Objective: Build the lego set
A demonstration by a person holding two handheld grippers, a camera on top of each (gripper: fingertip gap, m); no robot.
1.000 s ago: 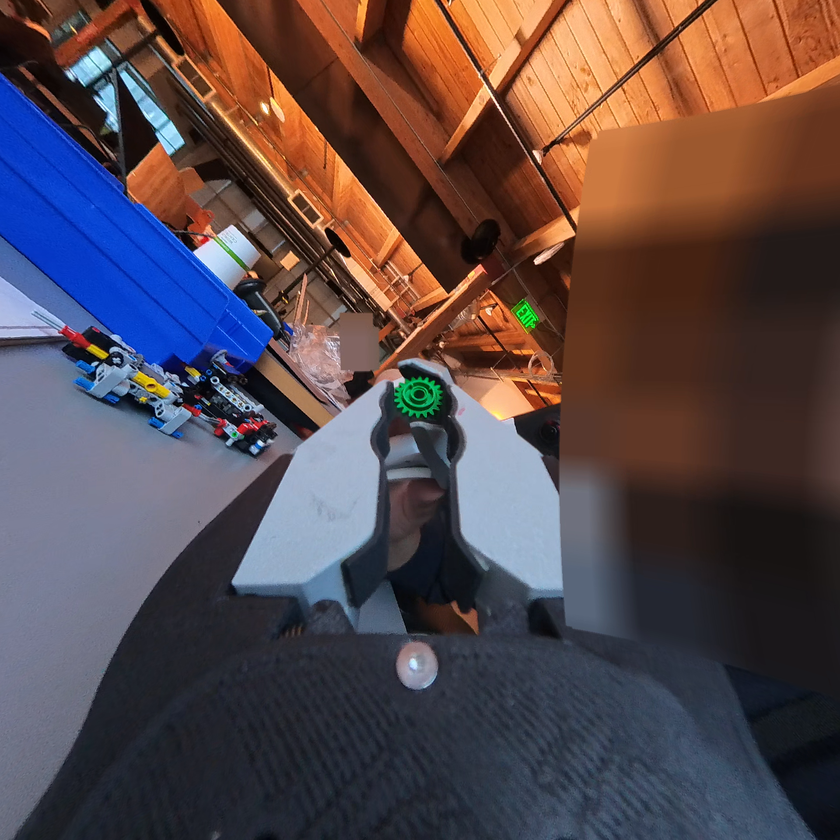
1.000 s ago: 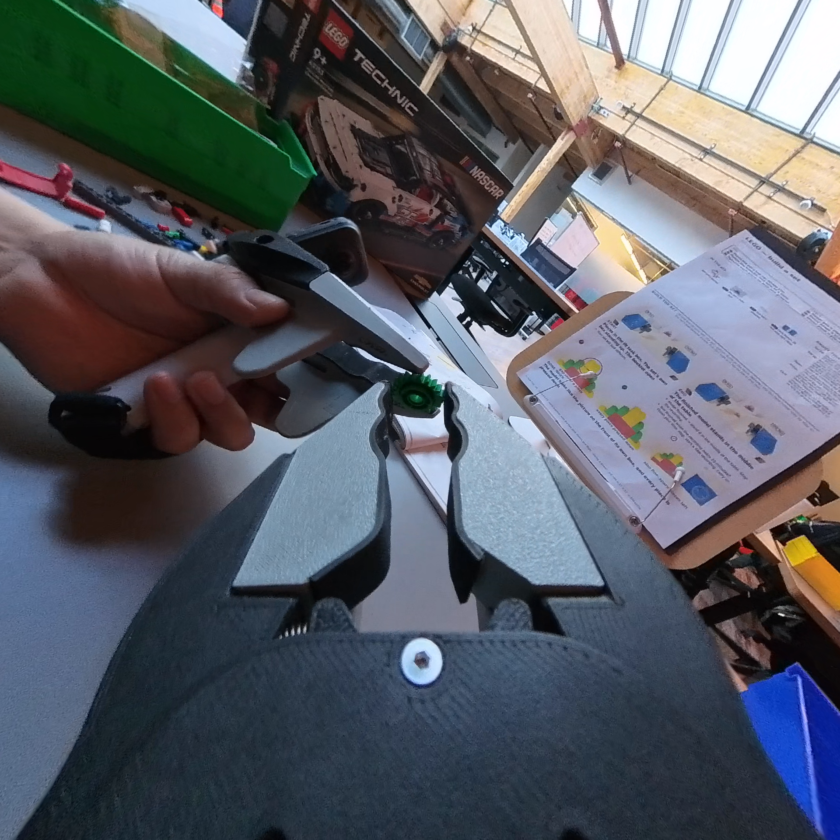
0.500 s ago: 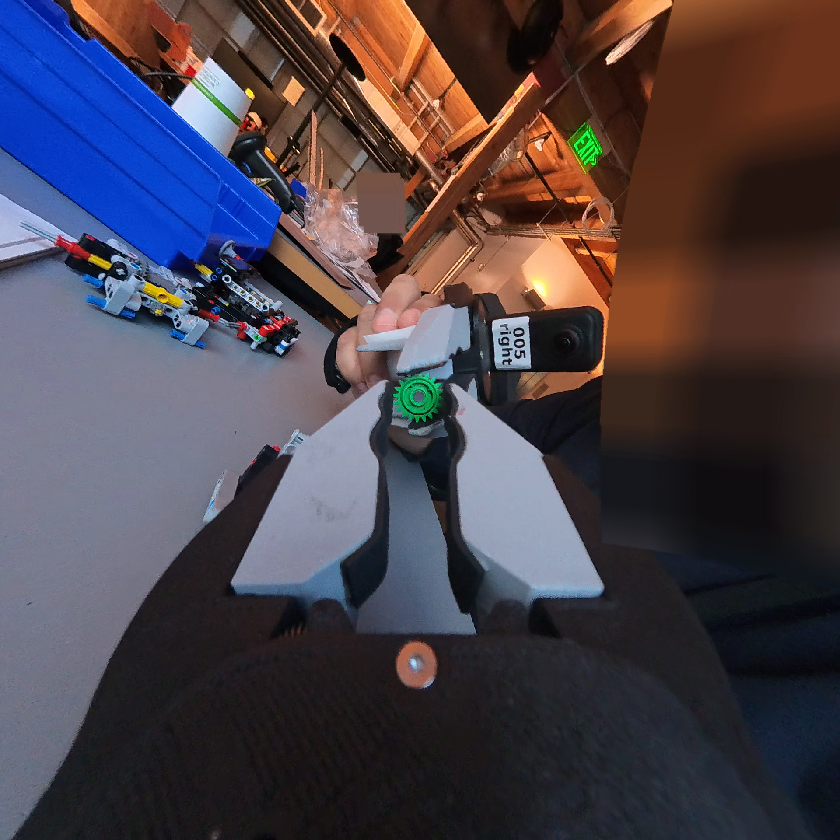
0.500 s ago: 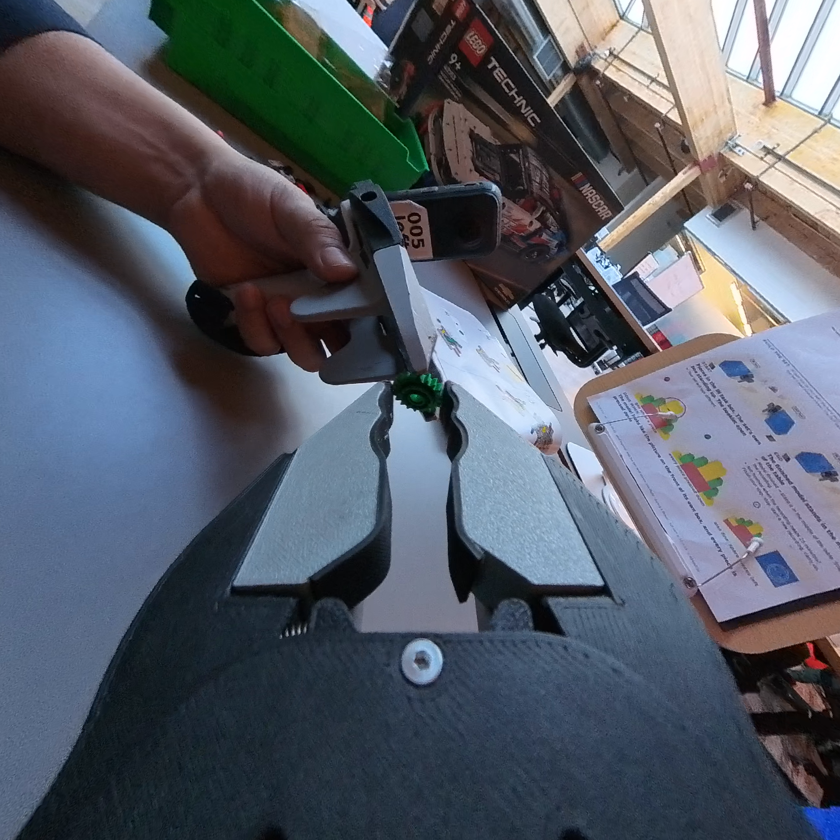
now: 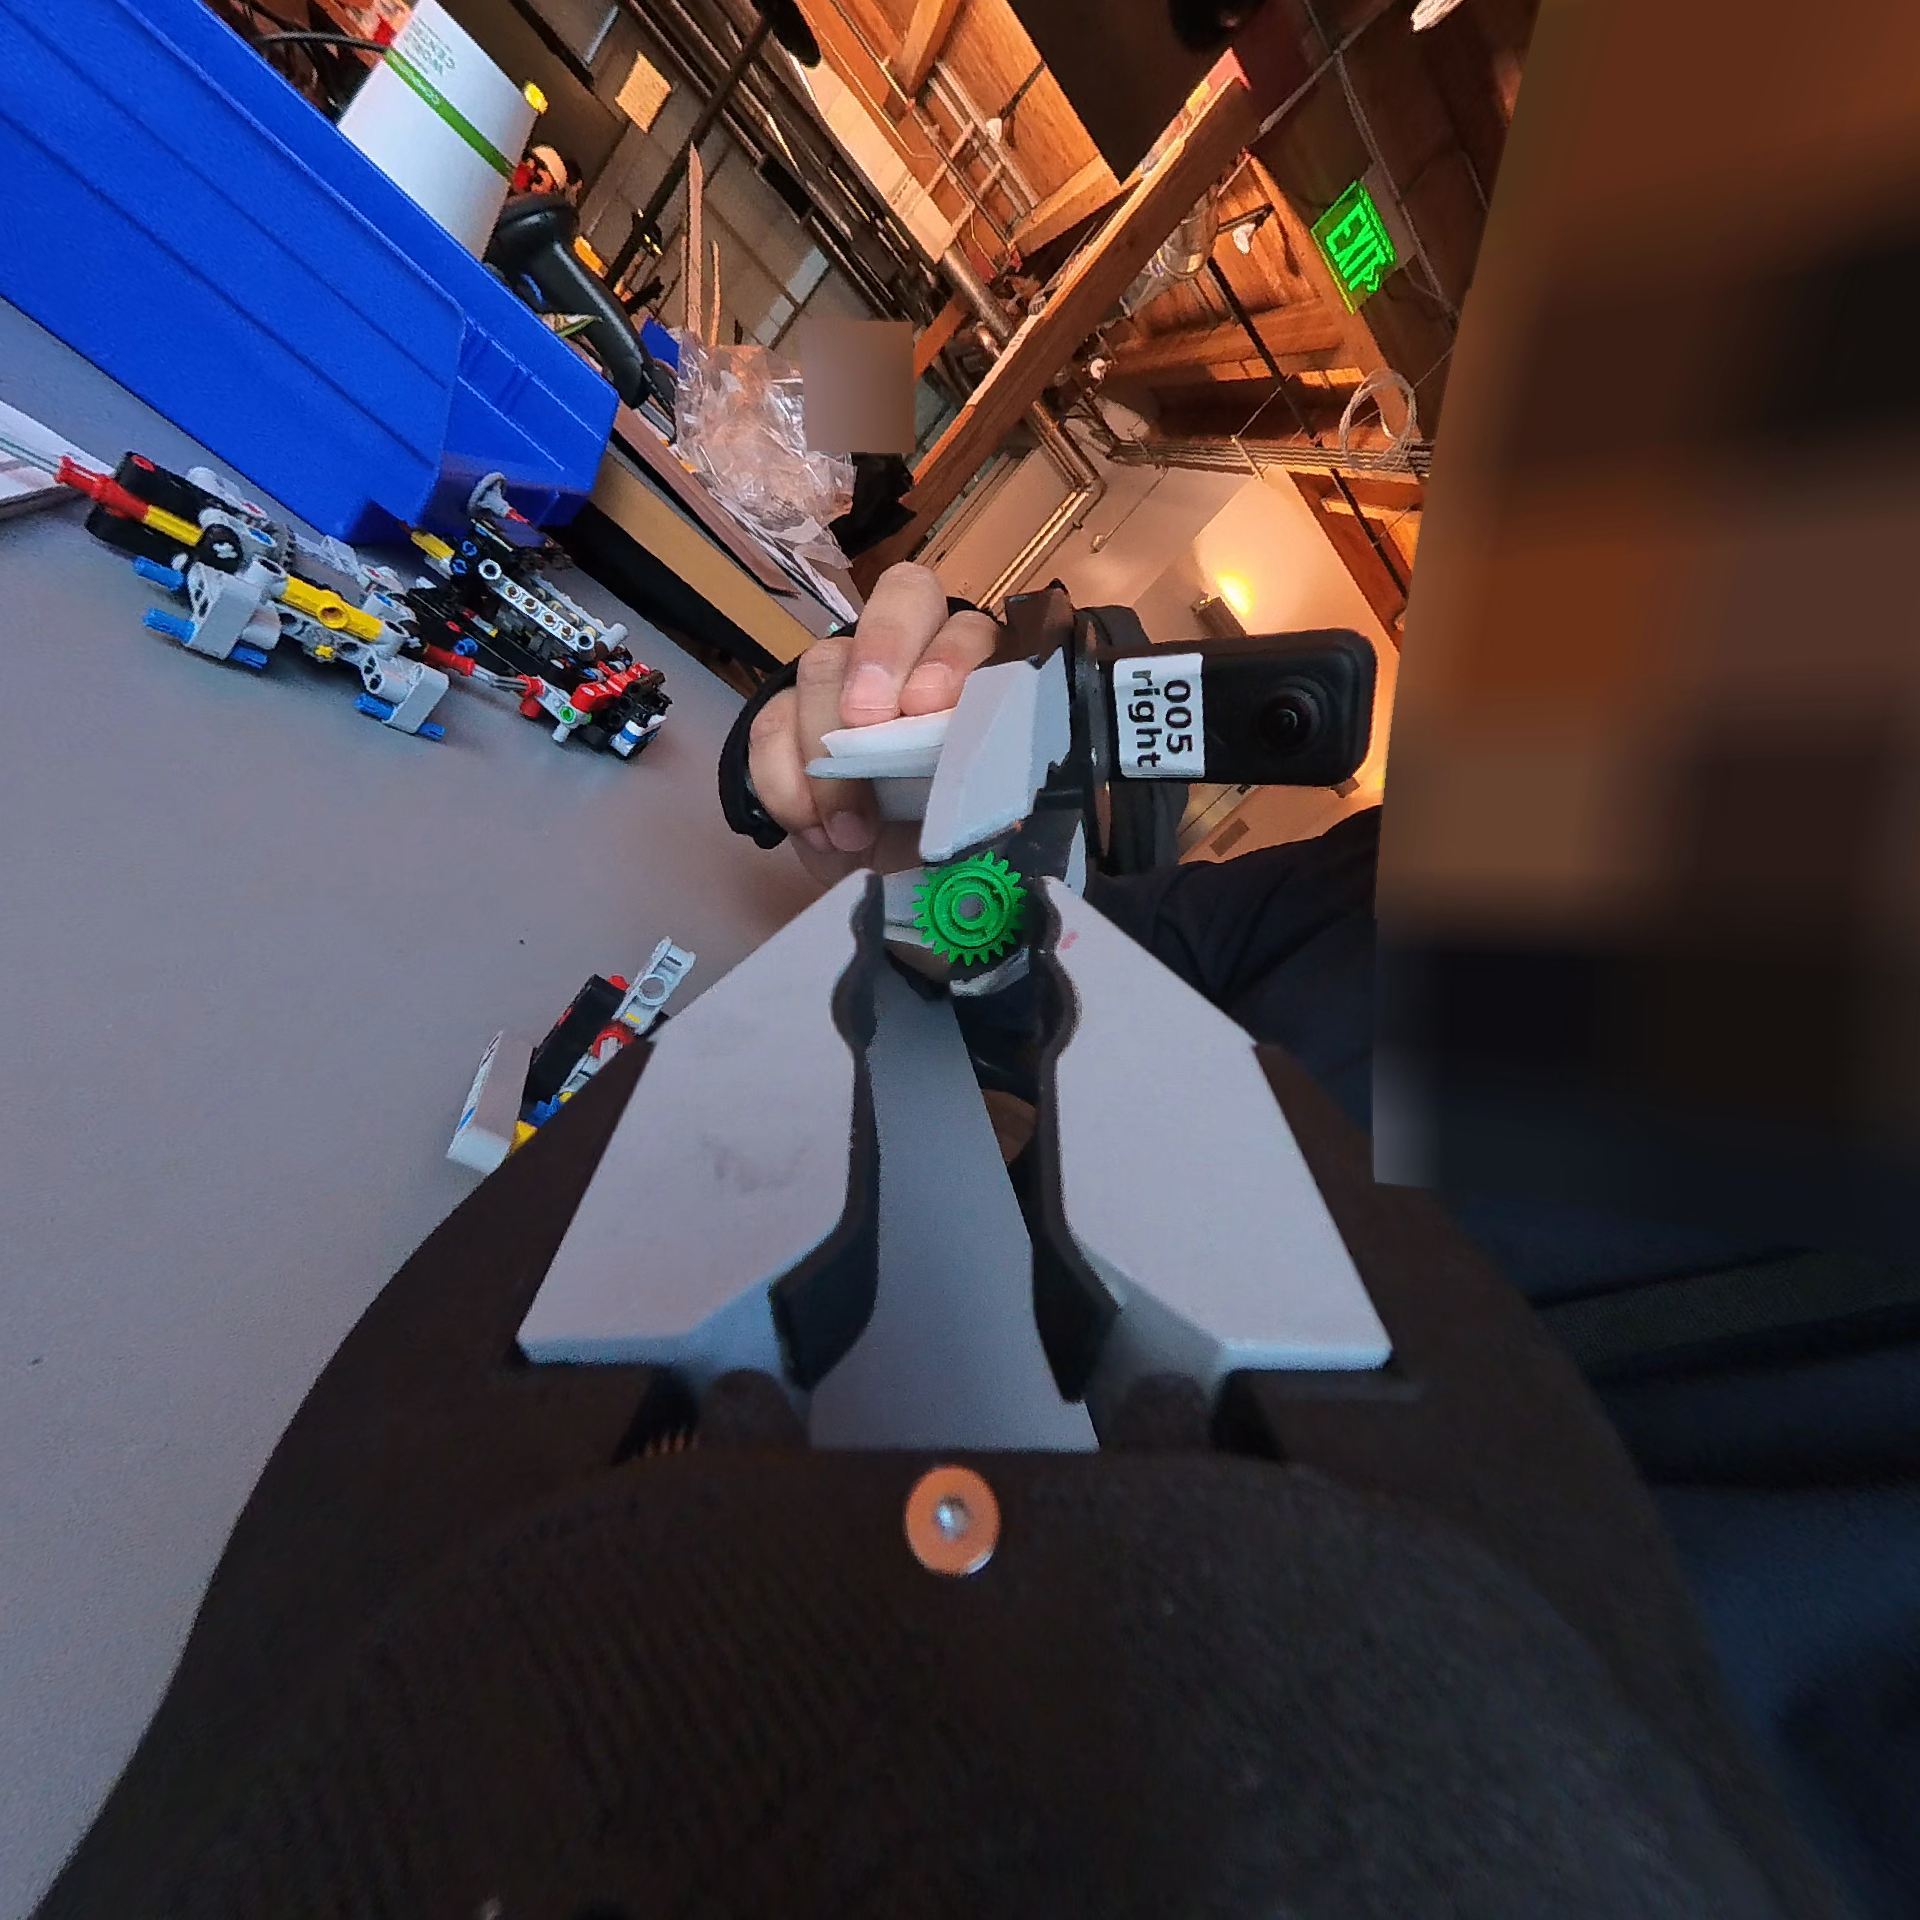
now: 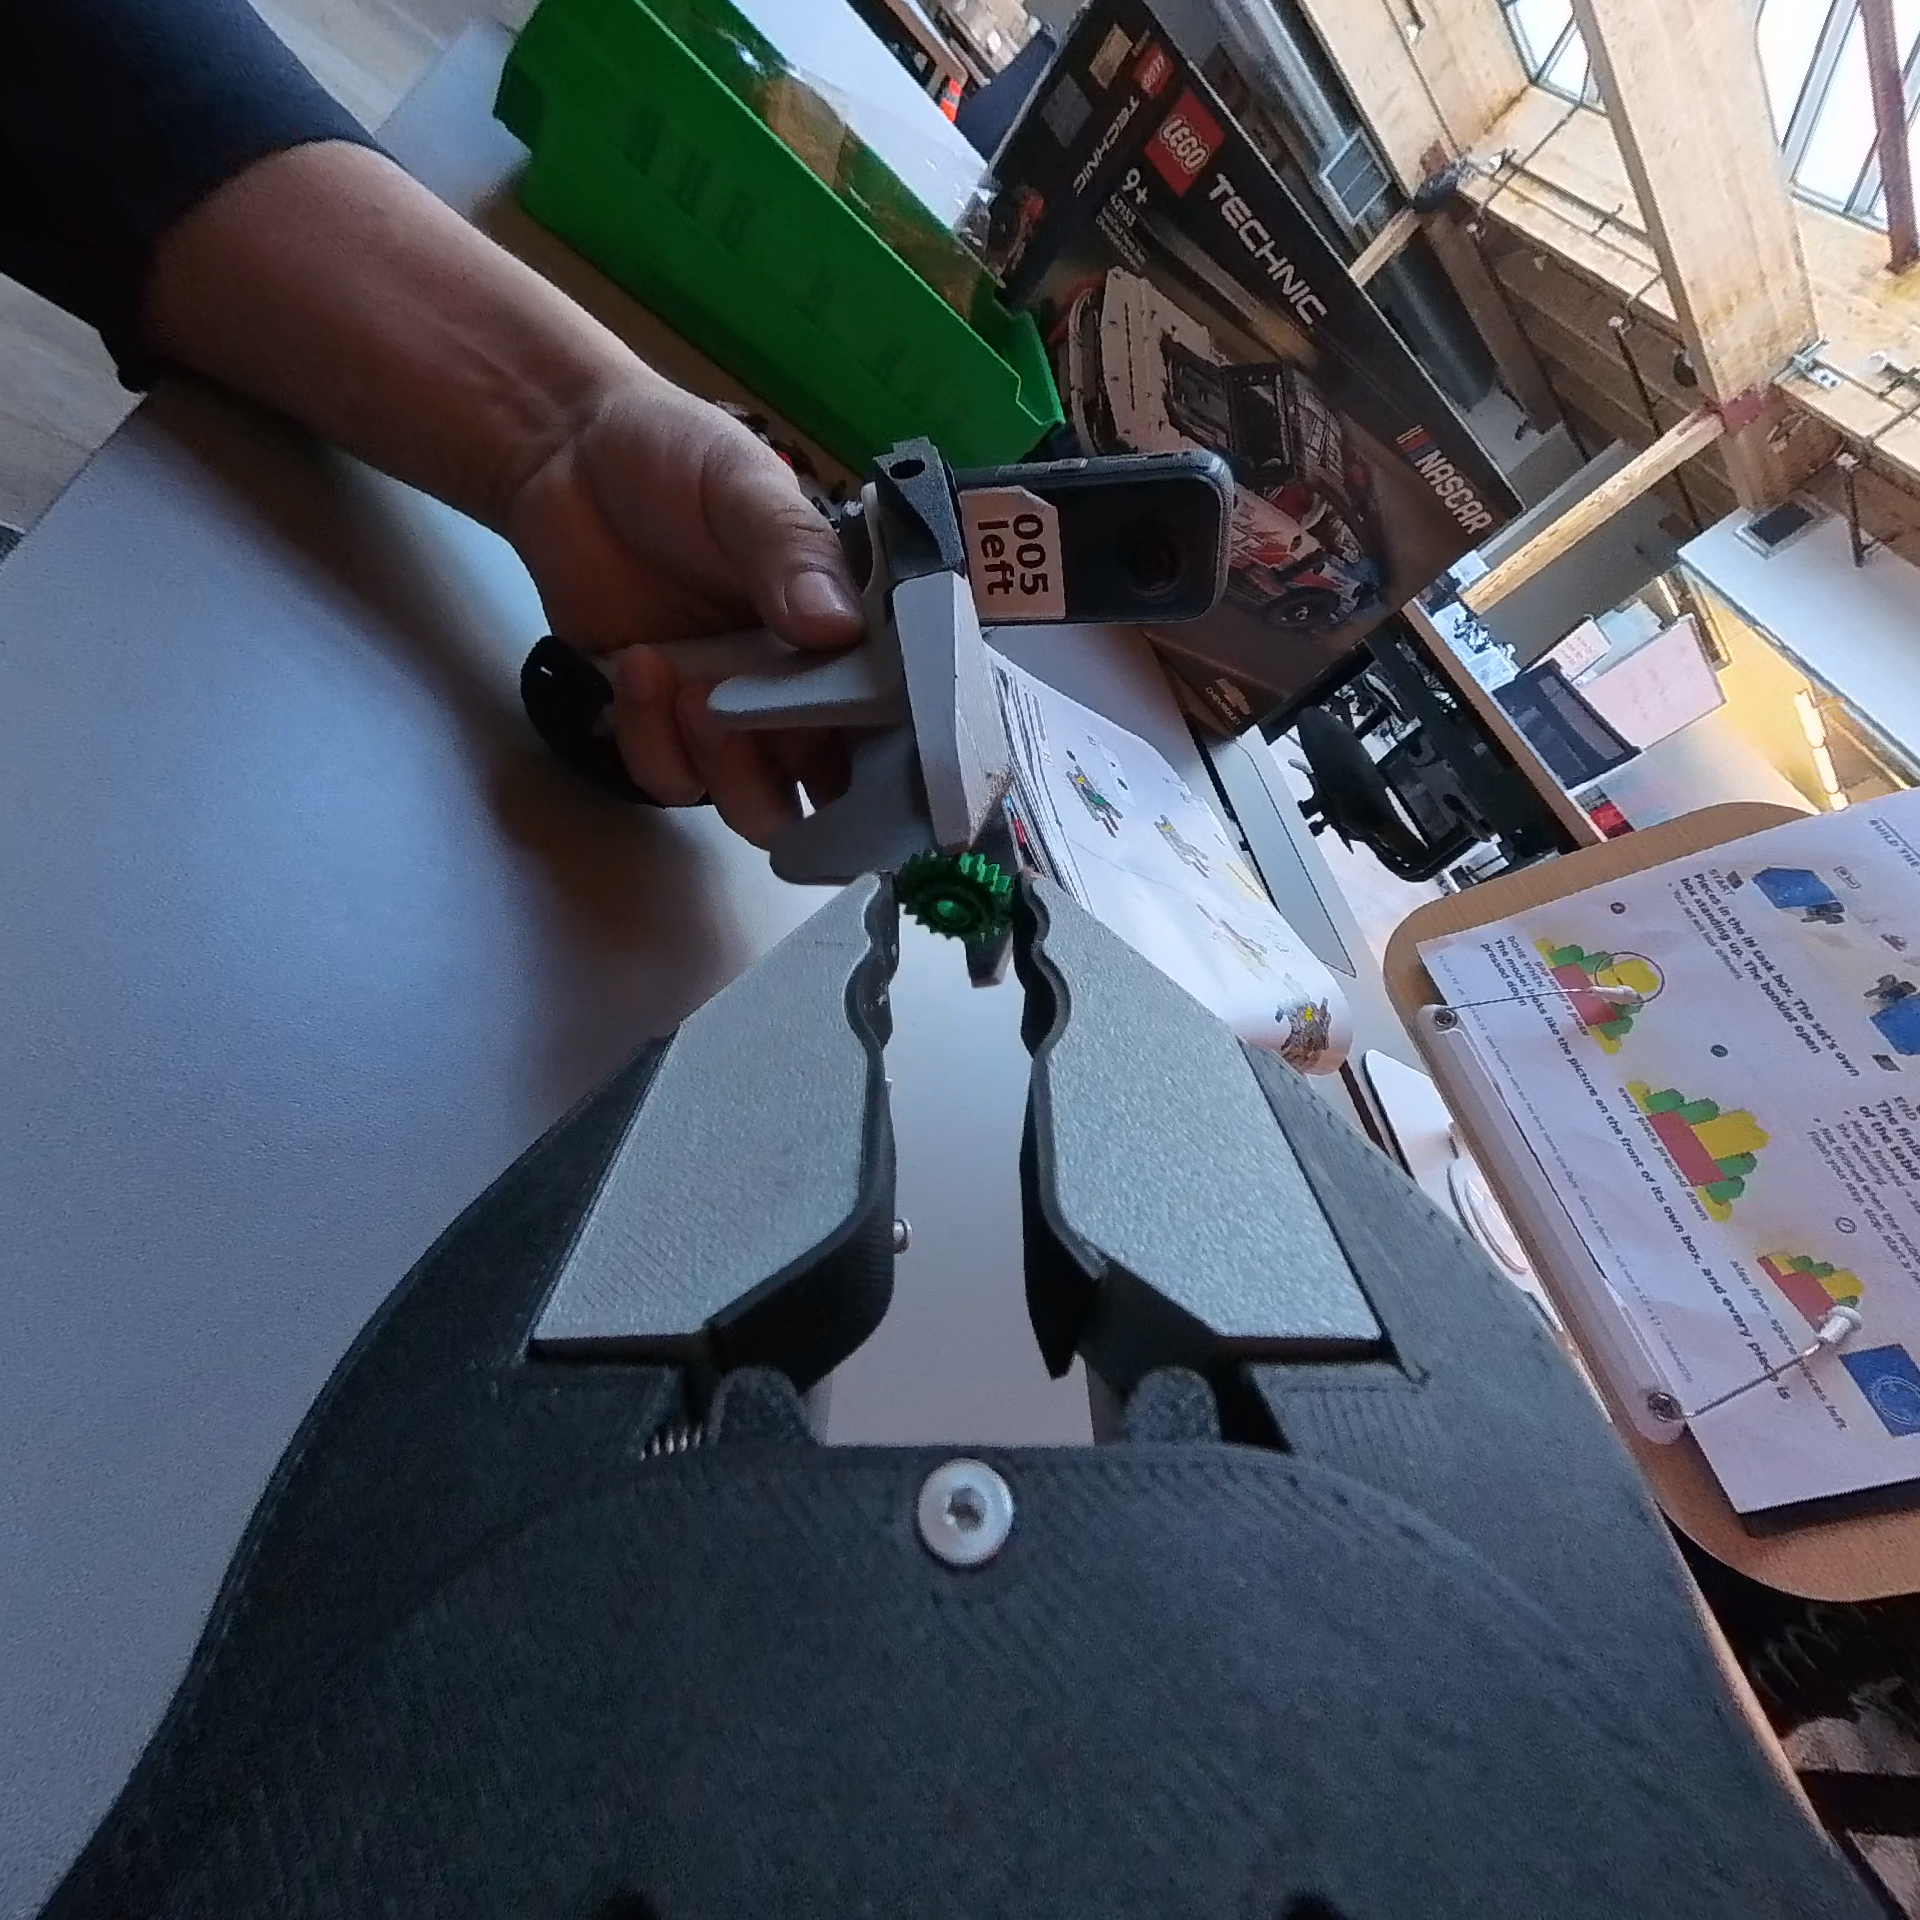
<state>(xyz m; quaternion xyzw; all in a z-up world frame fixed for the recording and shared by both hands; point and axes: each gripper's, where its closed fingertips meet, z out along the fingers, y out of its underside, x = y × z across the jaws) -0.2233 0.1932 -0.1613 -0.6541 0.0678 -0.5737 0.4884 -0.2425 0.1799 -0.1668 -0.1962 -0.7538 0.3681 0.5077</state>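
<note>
While a grey bench stretches between a blue bin and a green bin, with toy-brick assemblies lying beside the blue one, two hand-held tools meet tip to tip above it. The right claw is clamped on a small green gear, both pads against its teeth. The left claw stands apart around the same gear, one pad clear of the teeth.
</note>
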